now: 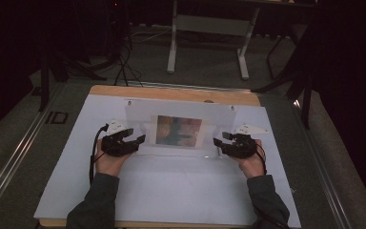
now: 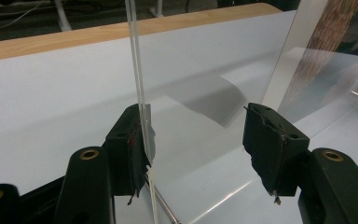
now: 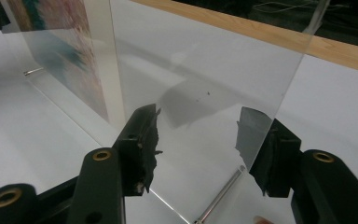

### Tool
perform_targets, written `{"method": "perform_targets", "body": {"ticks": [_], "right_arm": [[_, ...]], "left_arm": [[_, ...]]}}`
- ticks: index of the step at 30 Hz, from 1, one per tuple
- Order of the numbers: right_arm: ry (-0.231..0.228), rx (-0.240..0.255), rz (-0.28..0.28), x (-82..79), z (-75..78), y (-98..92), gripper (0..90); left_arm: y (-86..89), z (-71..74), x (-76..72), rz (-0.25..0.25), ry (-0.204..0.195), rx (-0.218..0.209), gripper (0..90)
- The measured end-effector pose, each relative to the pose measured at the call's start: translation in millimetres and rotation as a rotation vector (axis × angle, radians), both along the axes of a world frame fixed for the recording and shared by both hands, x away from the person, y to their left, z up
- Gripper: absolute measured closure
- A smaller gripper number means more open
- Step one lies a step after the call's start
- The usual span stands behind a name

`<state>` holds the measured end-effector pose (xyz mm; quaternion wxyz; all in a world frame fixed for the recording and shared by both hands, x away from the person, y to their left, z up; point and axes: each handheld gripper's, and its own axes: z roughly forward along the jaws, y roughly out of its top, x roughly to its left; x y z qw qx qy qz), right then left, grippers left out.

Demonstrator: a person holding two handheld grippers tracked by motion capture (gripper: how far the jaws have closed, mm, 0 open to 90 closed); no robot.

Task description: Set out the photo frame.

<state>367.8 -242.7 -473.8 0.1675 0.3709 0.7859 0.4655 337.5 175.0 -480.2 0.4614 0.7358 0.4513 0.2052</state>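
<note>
So there's a clear acrylic picture frame point(image 1: 178, 130) standing upright on the white table cover point(image 1: 171, 191), a bit past the middle, with a colourful print point(image 1: 178, 130) sandwiched in the centre; one gripper sits at each end. The left gripper point(image 2: 196, 140) is wide open around the frame's left edge; one pad point(image 2: 135, 140) looks right up against the sheet edge, the other stands well off, so nothing is actually clamped. The right gripper point(image 3: 198, 144) is open too, its jaws either side of the frame's right edge, not pressing. My take: this thing is stiff, fairly light and slick as anything, and it'll scratch or crack if knocked over; I'd pinch the bare side margins low down, near the metal pins point(image 3: 219, 196), both ends together. No brand, label or readable writing on the frame that I can make out.
</note>
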Motion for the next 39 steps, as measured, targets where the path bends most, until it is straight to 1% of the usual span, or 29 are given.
{"method": "perform_targets", "body": {"ticks": [15,23,26,30,33,37,38,39], "right_arm": [[0.015,-0.002,0.021,0.2,0.6,-2.8,45.6],[0.030,-0.001,0.031,0.2,1.8,-7.3,45.3],[0.042,-0.002,0.040,0.6,2.3,-10.0,44.8],[0.057,-0.004,0.056,1.1,3.4,-14.5,44.7],[0.066,-0.008,0.067,1.1,4.9,-18.5,44.7],[0.076,-0.011,0.077,1.3,6.9,-25.8,44.7],[0.080,-0.010,0.079,1.3,7.3,-27.9,44.9],[0.082,-0.013,0.081,1.3,7.7,-29.7,45.8]], "left_arm": [[3.7,0.8,-0.8,-0.009,0.005,0.002,43.2],[9.7,3.2,-3.6,-0.005,0.002,-0.009,43.6],[12.5,4.9,-5.1,-0.003,0.001,-0.013,43.7],[15.7,6.7,-6.3,-0.007,0.002,-0.006,43.9],[18.0,7.2,-6.7,-0.016,0.012,-0.002,44.1],[23.4,6.5,-6.9,-0.057,0.030,-0.005,46.1],[25.2,6.2,-6.7,-0.071,0.036,-0.010,49.5],[26.7,6.0,-6.6,-0.076,0.041,-0.006,50.4]]}}
